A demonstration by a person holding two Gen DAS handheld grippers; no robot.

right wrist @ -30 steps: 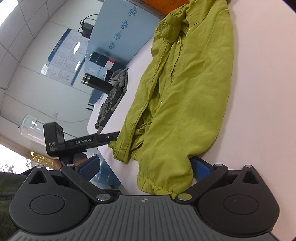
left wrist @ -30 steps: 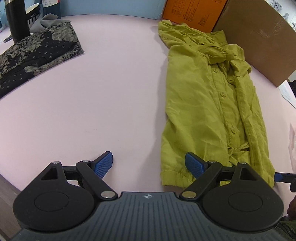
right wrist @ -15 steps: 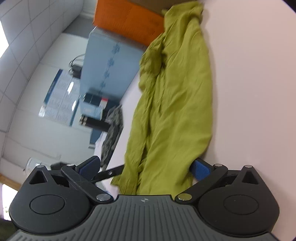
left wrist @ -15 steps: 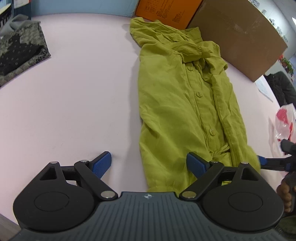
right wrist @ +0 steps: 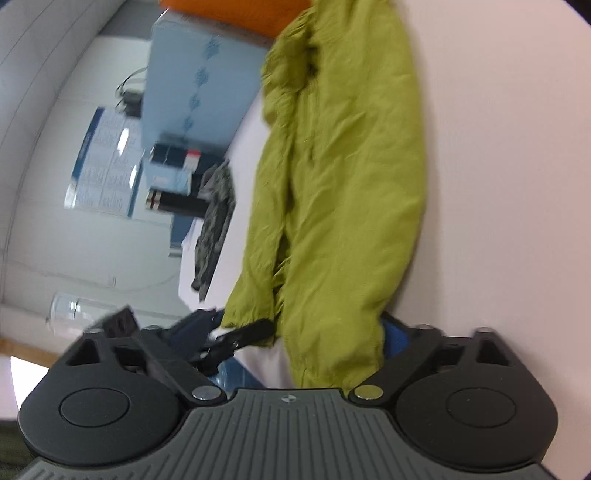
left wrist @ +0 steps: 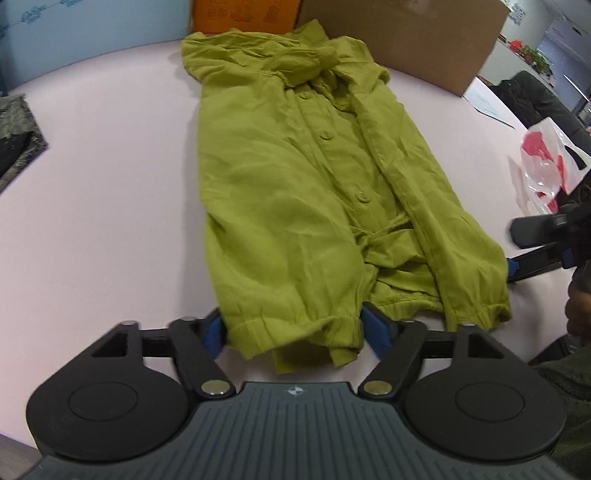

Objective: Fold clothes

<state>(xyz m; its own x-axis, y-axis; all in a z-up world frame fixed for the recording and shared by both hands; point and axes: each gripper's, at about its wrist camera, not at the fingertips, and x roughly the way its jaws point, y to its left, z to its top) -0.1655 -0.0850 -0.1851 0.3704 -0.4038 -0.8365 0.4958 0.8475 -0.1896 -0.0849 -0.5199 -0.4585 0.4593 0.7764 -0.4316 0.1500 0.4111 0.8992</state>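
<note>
The pale pink table [left wrist: 103, 192] carries a yellow-green button-front garment [left wrist: 295, 177] laid out lengthwise, collar end toward the brown cardboard box [left wrist: 399, 33] and orange box [left wrist: 243, 14] at the far edge, cuffed hem end at the near edge. Its sides are already turned in over the button placket, so by my reading the step in hand is taking hold of the hem end for a lengthwise fold toward the collar. A dark patterned garment [left wrist: 14, 140] lies well apart at the left edge, and a red and white plastic bag [left wrist: 546, 166] sits off to the right. The left hand-held gripper [left wrist: 291, 332] has just been closing its jaws around the near-left cuff, and the blue pads now sit against both sides of the bunched cloth, gripping it. The right hand-held gripper [right wrist: 332, 343] has likewise just been closing; in its own view the fabric of the other hem corner fills the gap and the visible right pad presses on it, so it looks clenched on the garment, though the left pad is blurred. The next move calls for lifting both corners together, level with each other, and carrying them up over the body toward the collar, keeping the turned-in sides from slipping open.
</note>
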